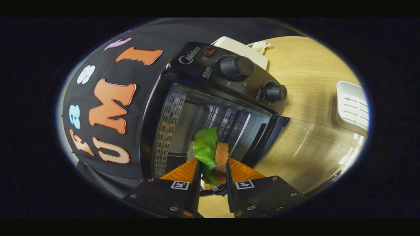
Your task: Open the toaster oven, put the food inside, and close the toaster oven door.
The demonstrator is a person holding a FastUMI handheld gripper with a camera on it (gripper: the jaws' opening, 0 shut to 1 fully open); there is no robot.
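My gripper [212,165] is shut on a sandwich [210,154] with a green lettuce leaf and a brown bread slice, both fingers pressing its sides. The view is rolled sideways. Just beyond the fingers stands a black toaster oven [210,108] with its door [267,137] swung open. Its cavity, with a perforated inner wall [169,131] and a wire rack [226,123], lies straight ahead of the sandwich. Two black knobs [236,68] [275,92] sit on the oven's control panel.
The oven rests on a light wooden table [308,108]. A white box [242,49] lies behind the oven's panel side. A white slotted tray [352,106] stands further off across the table.
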